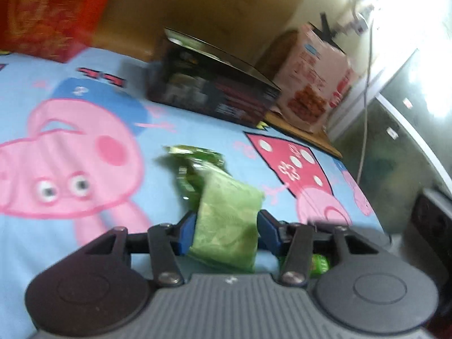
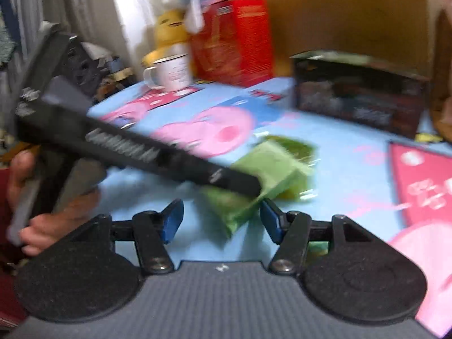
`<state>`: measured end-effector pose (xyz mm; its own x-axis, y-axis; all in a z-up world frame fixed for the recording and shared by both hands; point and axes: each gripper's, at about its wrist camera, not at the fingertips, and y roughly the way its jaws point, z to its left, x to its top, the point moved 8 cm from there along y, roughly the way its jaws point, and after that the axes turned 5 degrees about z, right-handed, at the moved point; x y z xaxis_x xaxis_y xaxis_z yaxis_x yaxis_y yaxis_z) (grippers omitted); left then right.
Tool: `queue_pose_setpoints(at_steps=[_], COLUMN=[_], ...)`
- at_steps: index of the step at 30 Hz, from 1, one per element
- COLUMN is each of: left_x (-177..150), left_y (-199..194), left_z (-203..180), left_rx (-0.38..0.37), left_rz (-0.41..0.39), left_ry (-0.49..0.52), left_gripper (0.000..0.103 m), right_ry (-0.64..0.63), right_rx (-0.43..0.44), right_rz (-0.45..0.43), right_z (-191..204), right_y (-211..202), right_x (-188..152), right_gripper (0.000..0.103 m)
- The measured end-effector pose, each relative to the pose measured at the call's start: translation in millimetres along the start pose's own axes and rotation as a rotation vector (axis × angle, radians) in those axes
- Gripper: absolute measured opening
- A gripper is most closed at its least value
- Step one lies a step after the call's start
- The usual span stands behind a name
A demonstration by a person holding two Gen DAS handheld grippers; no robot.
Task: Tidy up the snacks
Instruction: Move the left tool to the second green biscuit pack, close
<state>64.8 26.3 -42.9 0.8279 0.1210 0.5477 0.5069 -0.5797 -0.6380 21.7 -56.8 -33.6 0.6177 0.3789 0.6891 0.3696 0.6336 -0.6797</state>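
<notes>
Left wrist: green packet (image 1: 228, 220) in left claw (image 1: 226, 231).

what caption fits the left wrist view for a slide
Left gripper clamps a pale green snack packet above a cartoon pig tablecloth, dark box behind.

Green snack packet (image 1: 226, 226) clamped above darker green packets (image 1: 195, 155).

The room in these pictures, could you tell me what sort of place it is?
Probably a lived-in home: a cartoon-pig cloth covers the surface, with stuffed toys, a mug and snack boxes behind it.
</notes>
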Motion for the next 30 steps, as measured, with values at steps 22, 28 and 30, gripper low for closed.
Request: queue_pose_setpoints(at_steps=[22, 28, 30], left_x=[-21.0, -29.0, -30.4], left_y=[-61.2, -61.0, -56.2], left_z=[45.8, 35.8, 31.7], left_rx=[-0.034, -0.113, -0.127], left_rz=[-0.075, -0.048, -0.033], left_ry=[-0.164, -0.18, -0.177], left_gripper=[0.063, 0.063, 0.063], right_ry=[0.038, -0.063, -0.113], right_rx=[-0.034, -0.06, -0.073], right_rz=[-0.111, -0.058, -0.044], right_z=[-1.2, 2.8, 5.7], right_y=[-37.9, -22.7, -15.7], right_x=[-11.8, -13.9, -13.9], right_gripper=[0.064, 0.068, 0.076])
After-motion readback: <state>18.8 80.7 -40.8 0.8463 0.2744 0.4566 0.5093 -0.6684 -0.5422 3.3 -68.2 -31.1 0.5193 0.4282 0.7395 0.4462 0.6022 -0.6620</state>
